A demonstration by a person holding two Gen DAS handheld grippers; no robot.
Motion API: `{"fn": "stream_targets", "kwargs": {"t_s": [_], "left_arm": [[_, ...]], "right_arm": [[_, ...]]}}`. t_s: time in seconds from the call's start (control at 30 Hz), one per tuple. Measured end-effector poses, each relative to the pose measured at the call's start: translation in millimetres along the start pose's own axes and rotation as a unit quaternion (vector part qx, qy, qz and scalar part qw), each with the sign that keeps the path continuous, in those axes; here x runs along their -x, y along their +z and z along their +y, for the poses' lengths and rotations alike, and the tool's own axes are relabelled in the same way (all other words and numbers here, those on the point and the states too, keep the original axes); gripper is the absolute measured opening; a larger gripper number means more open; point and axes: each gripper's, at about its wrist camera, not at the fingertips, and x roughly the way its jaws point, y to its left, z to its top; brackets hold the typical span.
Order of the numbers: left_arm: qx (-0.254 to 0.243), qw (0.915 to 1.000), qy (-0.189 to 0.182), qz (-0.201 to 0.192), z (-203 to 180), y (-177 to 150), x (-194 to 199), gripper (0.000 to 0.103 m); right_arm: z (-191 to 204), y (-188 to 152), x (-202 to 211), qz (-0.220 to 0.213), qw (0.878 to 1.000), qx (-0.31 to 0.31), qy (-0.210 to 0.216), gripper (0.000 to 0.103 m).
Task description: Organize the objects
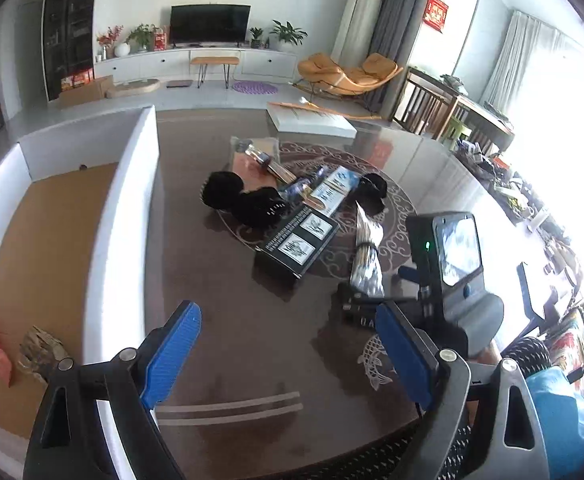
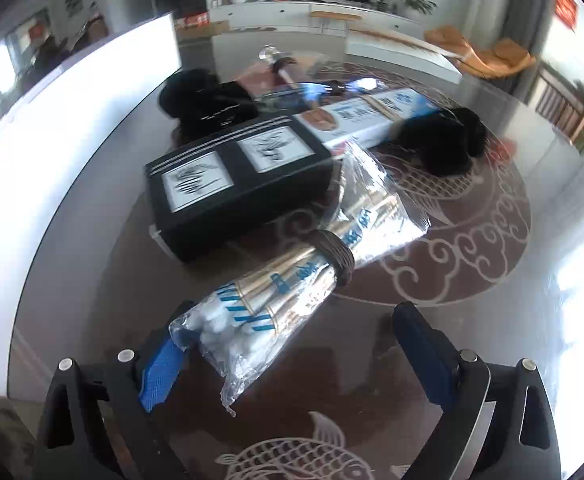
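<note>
Plastic-wrapped bundle is lying between the right gripper's wide-open, empty jaws, long axis running away up-right, while the left gripper, also open and empty, is hovering farther off.

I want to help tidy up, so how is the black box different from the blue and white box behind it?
The black box is dark with two white framed pictures on its lid; the blue and white box is pale with blue printing. The black box looks wider and chunkier; the blue and white box looks long and slim. The black box lies nearer the bag of swabs; the blue and white box lies farther back. Both lie flat on the table.
</note>
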Motion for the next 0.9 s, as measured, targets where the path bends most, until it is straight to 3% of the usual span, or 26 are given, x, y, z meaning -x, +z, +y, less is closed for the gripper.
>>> {"fn": "stream_targets", "kwargs": {"t_s": [0.1,0.2,0.37,0.47,0.7,0.9], "left_arm": [[-0.003,0.9995,-0.016,0.027,-16.5,-6.3,-23.7,0.089],[-0.011,0.9988,-0.005,0.048,-25.6,-13.2,-56.9,0.089],[0.006,0.9968,0.017,0.078,-7.4,-25.5,-110.7,0.089],[0.010,0.9961,0.027,0.084,-3.3,-30.6,-128.9,0.089],[-0.029,0.9938,0.078,0.074,-16.7,-26.8,-136.8,0.089],[-0.041,0.9910,0.095,0.085,-18.3,-27.5,-147.3,0.103]], "right_arm": [[-43.3,1.3,0.6,0.000,0.999,-0.045,-0.023,0.096],[-78.3,-7.3,10.9,-0.016,0.998,-0.061,-0.005,0.097],[-108.7,-52.8,42.0,-0.039,0.997,-0.072,-0.017,0.098],[-110.9,-74.2,55.4,-0.039,0.996,-0.062,-0.042,0.100],[-120.8,-78.5,59.3,-0.039,0.994,-0.081,-0.056,0.103],[-120.1,-80.5,58.4,-0.042,0.993,-0.087,-0.061,0.103]]}}
